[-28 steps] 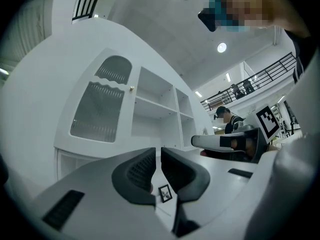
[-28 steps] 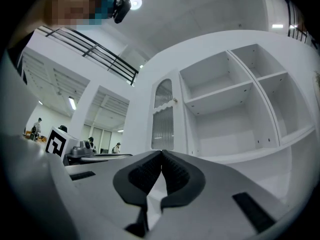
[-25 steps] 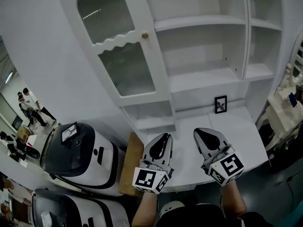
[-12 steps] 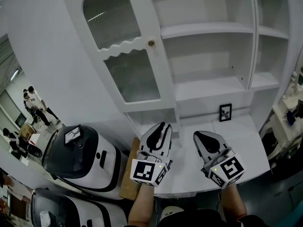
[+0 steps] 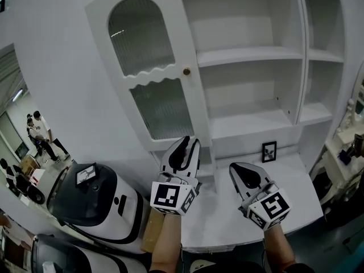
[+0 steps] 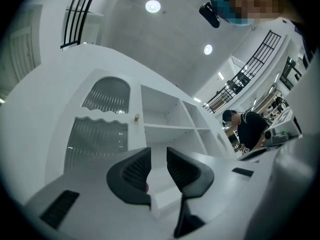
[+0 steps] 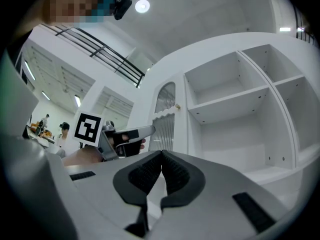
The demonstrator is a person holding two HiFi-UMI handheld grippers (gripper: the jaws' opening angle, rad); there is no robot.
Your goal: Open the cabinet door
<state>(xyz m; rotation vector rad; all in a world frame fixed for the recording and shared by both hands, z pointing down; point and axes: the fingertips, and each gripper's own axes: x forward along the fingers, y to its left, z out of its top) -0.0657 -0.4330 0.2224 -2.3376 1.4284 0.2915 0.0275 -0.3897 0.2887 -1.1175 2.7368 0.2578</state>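
Note:
The white cabinet door (image 5: 151, 73) has an arched ribbed glass pane above and a wavy-topped pane below. Its small brass knob (image 5: 186, 71) sits on the right edge, beside open shelves; the knob (image 6: 136, 117) also shows ahead in the left gripper view. My left gripper (image 5: 185, 145) is raised in front of the door's lower right corner, well below the knob, jaws a narrow gap apart and empty. My right gripper (image 5: 241, 170) hovers over the white counter (image 5: 296, 181), jaws together, holding nothing. In the right gripper view the left gripper (image 7: 146, 130) lies left of the door.
A small black picture frame (image 5: 269, 151) stands on the counter at the back. Two white-and-black machines (image 5: 94, 195) and a brown board (image 5: 149, 229) stand left of the counter. People (image 5: 37, 132) stand far off at the left. More white furniture (image 5: 347, 147) is at the right.
My left gripper has risen and moved forward toward the door's lower corner. The head view has tilted up, so the cabinet sits lower in frame. The right gripper has hardly moved.

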